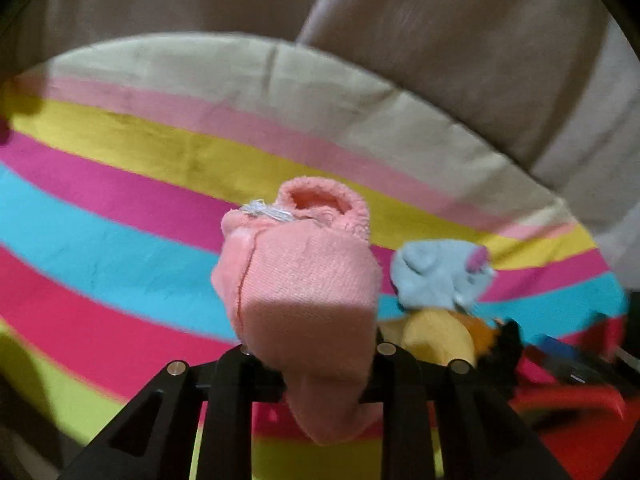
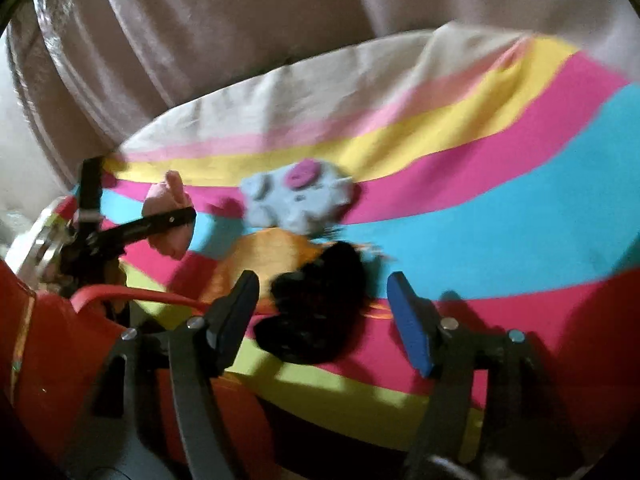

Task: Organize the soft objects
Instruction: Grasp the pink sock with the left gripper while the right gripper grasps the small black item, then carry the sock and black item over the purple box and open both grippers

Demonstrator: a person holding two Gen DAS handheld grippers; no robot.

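A pink sock (image 1: pixel 296 288) fills the middle of the left wrist view, and my left gripper (image 1: pixel 312 356) is shut on it, its fingertips hidden by the cloth. In the right wrist view the same pink sock (image 2: pixel 170 216) hangs in the left gripper (image 2: pixel 176 216) at the left. My right gripper (image 2: pixel 320 300) stands open over a black fuzzy item (image 2: pixel 316 312) that lies between its fingers without the pads touching it. Behind that lie an orange-yellow cloth (image 2: pixel 264 256) and a light blue sock (image 2: pixel 298 198) with a pink button. To the right of the pink sock the left wrist view also shows the light blue sock (image 1: pixel 436 276).
Everything lies on a blanket (image 2: pixel 500 208) with pink, yellow, magenta, blue and green stripes. Beige cushions (image 2: pixel 240 40) rise behind it. A red container (image 2: pixel 60 340) with a red handle sits at the lower left of the right wrist view.
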